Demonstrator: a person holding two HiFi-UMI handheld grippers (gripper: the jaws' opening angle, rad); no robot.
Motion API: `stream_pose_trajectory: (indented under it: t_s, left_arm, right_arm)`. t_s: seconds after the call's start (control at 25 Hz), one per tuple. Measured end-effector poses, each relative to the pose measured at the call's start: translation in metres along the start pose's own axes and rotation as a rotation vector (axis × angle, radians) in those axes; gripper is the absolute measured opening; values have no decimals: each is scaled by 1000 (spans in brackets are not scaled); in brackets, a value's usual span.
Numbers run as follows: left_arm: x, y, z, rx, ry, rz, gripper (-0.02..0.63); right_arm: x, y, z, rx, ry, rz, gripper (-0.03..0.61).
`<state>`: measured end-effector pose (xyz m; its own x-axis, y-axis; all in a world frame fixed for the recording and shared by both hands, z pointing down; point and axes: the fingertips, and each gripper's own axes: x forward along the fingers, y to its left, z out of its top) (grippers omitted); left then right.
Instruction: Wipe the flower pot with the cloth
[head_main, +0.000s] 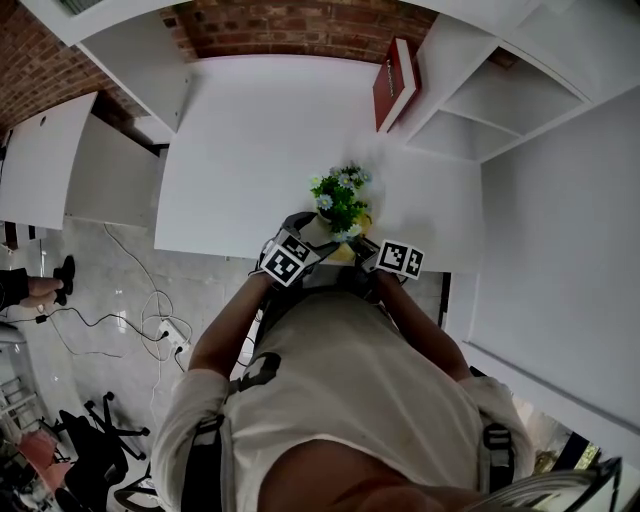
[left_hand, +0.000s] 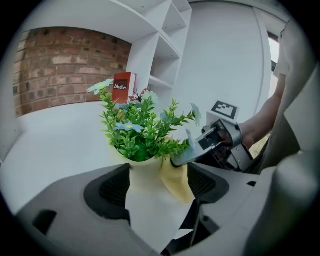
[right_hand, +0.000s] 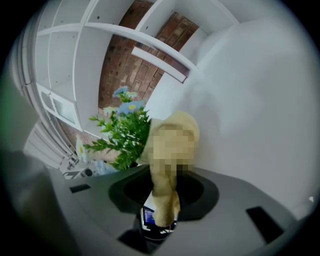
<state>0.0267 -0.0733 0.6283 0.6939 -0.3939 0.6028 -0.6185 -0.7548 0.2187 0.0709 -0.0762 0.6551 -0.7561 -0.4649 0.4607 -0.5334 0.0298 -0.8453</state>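
Surface was a plain white table (head_main: 250, 150), with a brick wall (head_main: 290, 25) at the far end. White shelves (head_main: 500, 110) stood on the right, and a red book (head_main: 395, 85) leaned in them. Off the table's left side there was grey floor (head_main: 110, 270) with a power strip (head_main: 172, 337) lying on it.

From the head view you mostly got the leafy plant (head_main: 340, 200) with its little blue and white flowers, sitting at the near edge of the table. The pot under it was hidden behind the two marker cubes, so I couldn't tell whether it stood on the table or was lifted off it.

The left gripper view filled that in. The cream flower pot (left_hand: 147, 195) was clamped between the jaws of the left gripper (left_hand: 155, 192). The right gripper (left_hand: 187, 156) came in from the right, and the yellow cloth (left_hand: 177, 180) lay against the pot's right side, just under the leaves.

The right gripper view showed what the other two didn't. Its jaws were narrow and pinched on a tail of the cloth, with the rest bunched up ahead, right beside the plant.
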Motion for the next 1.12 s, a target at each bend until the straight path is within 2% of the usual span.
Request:
stream_pose_trajectory:
  t_s: [0.16,0.32,0.4,0.56,0.84,0.96,1.12]
  left_arm:
    - [0,-5,1,-29,-21,-13,347]
    - [1,-5,-2,-20,-20,-30,347]
    - [-1,-5,-1,-16,-15,-42,345]
    - [-5,14,6,-22,-11,-8,345]
    - [2,3,7,-8,0,-45,345]
    - [6,-3,6,-20,-5,-48,345]
    - [13,-8,7,-31,-14,-48,345]
  right_arm:
    - [3,-11,-15,42,16,-30,117]
    - [5,-12,-15,54,14,-45,117]
    - [2,-10,-13,77,-1,-33,117]
    - [-5,2,4,125,-62,21,117]
    - [-5,23,30,117,-126,73,115]
    - [-3,19,33,114,-141,69,115]
    - [1,4,18,129,-125,28,115]
